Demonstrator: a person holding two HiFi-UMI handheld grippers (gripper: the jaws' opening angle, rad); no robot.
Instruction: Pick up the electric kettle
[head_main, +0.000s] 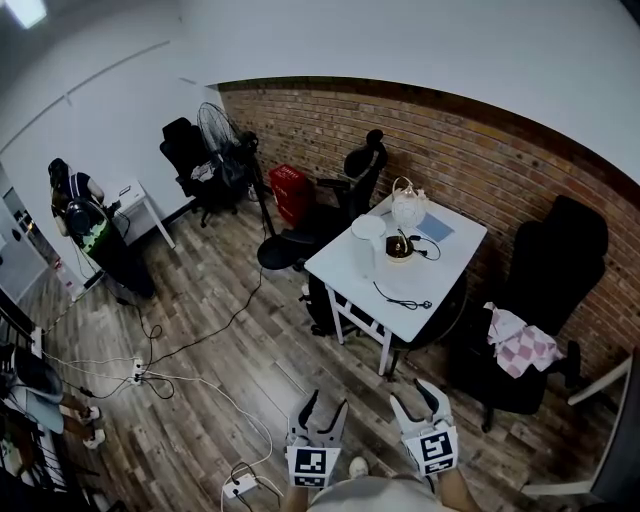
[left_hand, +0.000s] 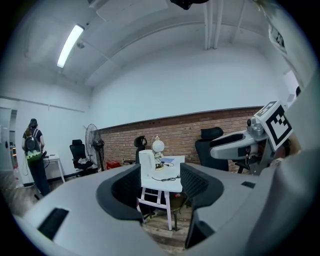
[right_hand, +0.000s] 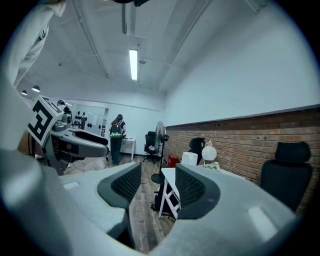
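Observation:
The white electric kettle (head_main: 368, 232) stands on a white table (head_main: 440, 272) by the brick wall, beside a round black base (head_main: 400, 250) with a cord. It shows small and far off as the kettle (left_hand: 146, 161) in the left gripper view and the kettle (right_hand: 189, 158) in the right gripper view. My left gripper (head_main: 322, 403) (left_hand: 160, 187) and right gripper (head_main: 417, 393) (right_hand: 153, 185) hover side by side over the wooden floor, well short of the table. Both point toward the table. Their jaws stand apart with nothing between them.
A globe lamp (head_main: 407, 207) sits on the table. Black office chairs (head_main: 345, 200) (head_main: 545, 300) flank it, one draped with a pink checked cloth (head_main: 522, 343). A standing fan (head_main: 220, 130), a red box (head_main: 288, 190), floor cables (head_main: 170, 375) and a person (head_main: 85, 225) are at the left.

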